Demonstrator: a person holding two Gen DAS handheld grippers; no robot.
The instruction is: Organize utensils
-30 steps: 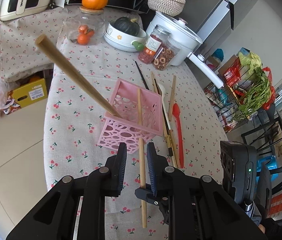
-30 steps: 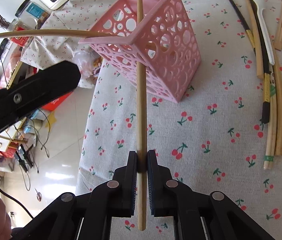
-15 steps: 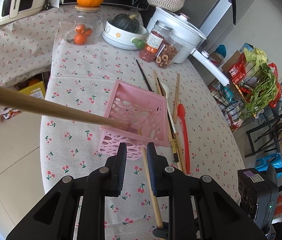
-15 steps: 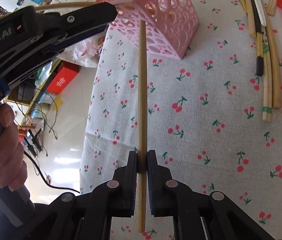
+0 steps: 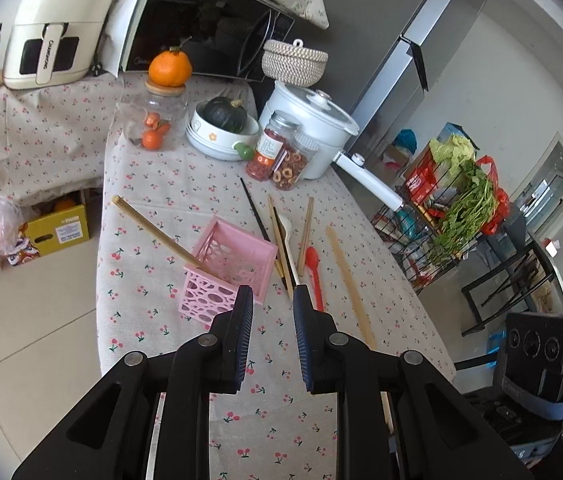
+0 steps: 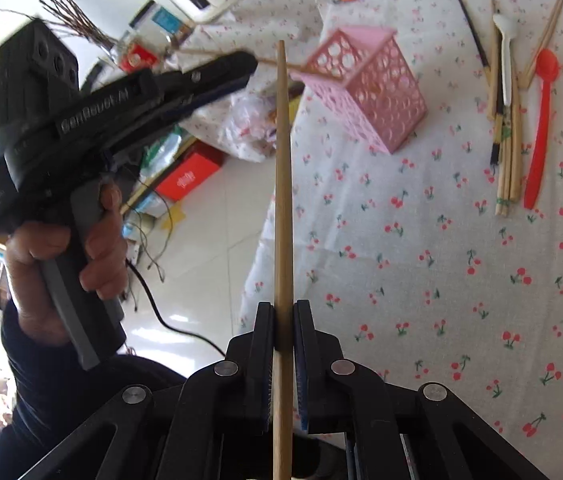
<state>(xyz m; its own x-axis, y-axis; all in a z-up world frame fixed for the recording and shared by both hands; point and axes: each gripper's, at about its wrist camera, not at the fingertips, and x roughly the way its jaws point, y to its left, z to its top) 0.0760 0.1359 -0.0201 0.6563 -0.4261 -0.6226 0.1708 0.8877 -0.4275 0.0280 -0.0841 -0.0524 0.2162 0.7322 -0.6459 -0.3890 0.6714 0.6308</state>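
Observation:
A pink perforated basket [image 5: 229,268] stands on the cherry-print tablecloth [image 5: 185,184], with one wooden chopstick [image 5: 153,228] leaning out of it to the upper left. My right gripper [image 6: 283,320] is shut on a second wooden chopstick [image 6: 283,184], held in the air near the table's left edge, its tip short of the basket [image 6: 365,88]. My left gripper [image 5: 269,300] hovers in front of the basket with a narrow gap and nothing between its fingers. A hand holds it at the left of the right wrist view [image 6: 247,68]. Loose chopsticks [image 6: 507,152], a white spoon [image 6: 505,52] and a red spoon [image 6: 541,128] lie right of the basket.
At the table's far end stand a glass jar with oranges [image 5: 157,124], a bowl with a dark squash [image 5: 221,132], two snack jars [image 5: 281,152] and a white pot [image 5: 313,128]. A wire rack of greens [image 5: 453,208] stands right of the table. Boxes [image 6: 189,172] sit on the floor.
Both grippers have risen and drawn back from the basket. The chopstick in my right gripper, which lay across the basket's rim, has come clear of it.

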